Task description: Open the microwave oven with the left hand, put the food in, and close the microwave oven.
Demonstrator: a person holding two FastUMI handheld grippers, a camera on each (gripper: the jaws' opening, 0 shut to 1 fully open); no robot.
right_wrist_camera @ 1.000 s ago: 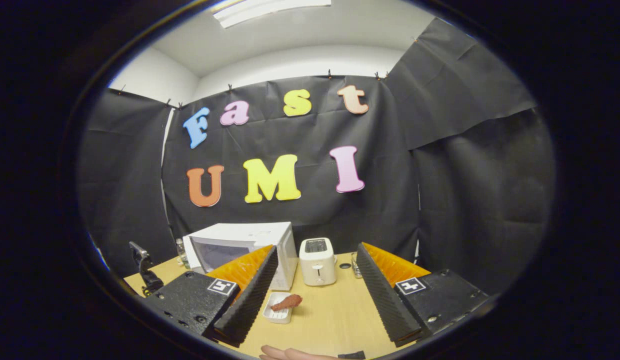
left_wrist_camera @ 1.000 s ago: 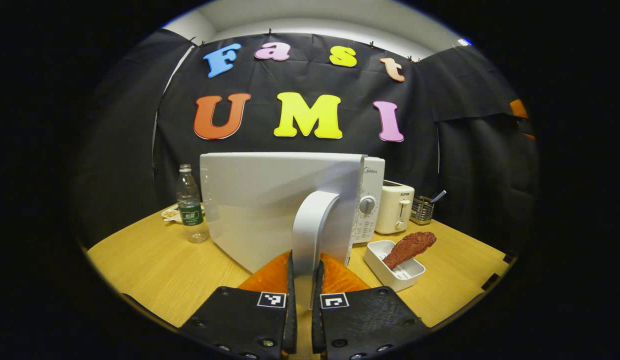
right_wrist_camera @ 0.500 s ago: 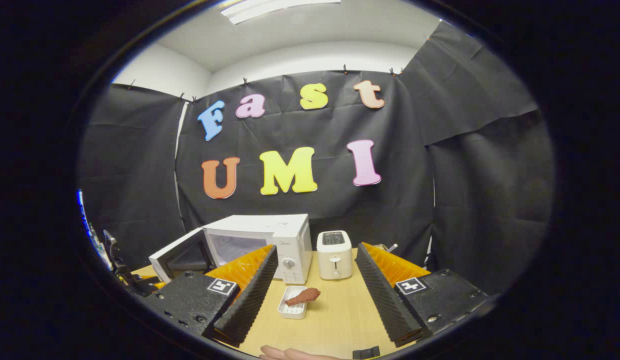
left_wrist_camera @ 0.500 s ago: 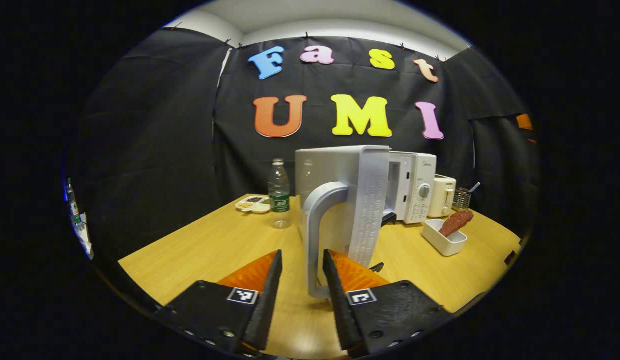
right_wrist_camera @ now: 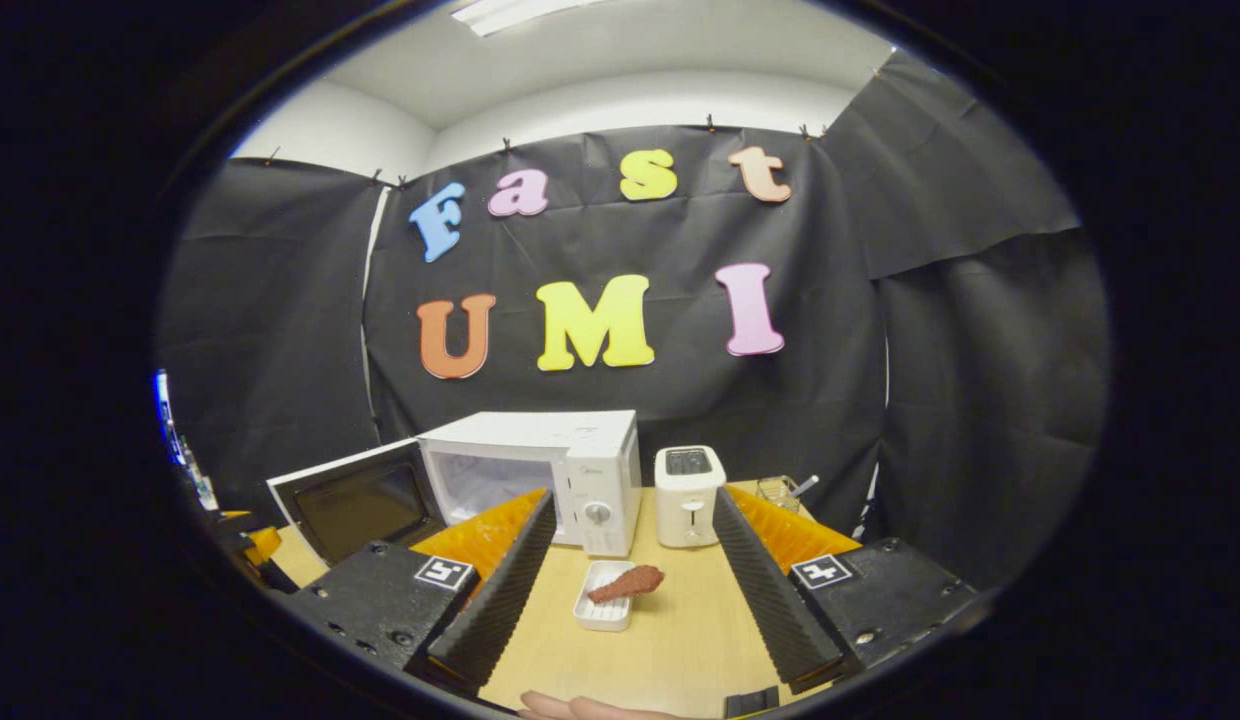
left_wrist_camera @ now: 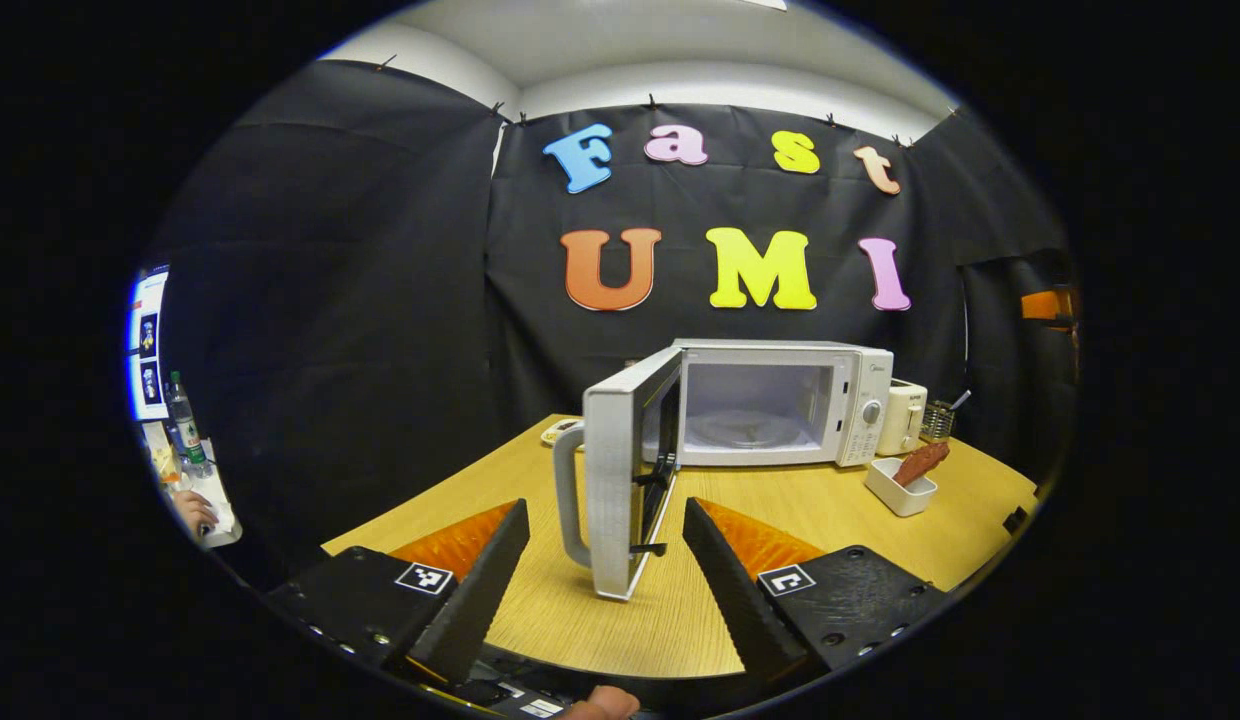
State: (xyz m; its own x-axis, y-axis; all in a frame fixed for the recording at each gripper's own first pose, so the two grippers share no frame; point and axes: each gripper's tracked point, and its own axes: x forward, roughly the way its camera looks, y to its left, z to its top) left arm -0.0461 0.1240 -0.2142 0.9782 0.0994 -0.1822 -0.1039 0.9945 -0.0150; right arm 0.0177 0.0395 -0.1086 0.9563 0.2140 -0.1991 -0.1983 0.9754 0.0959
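Black cloth walls close off a light wooden table in the left gripper view, where the left gripper hangs over the near edge with its fingers spread apart and nothing between them. Straight ahead of it, just beyond the fingertips, stands the one white microwave oven door, swung wide open with its curved grey handle facing this claw. Past the door the white microwave oven shows its bare cavity. To the right of the oven sit one cream toaster, one wire cutlery holder and one small white rectangular tray carrying the single reddish-brown piece of food. In the right gripper view, the right gripper is likewise parted and empty, and the tray with the food lies on the table directly ahead, between its fingers. Farther ahead are the oven to the left, its open door beyond the left finger, and the toaster.
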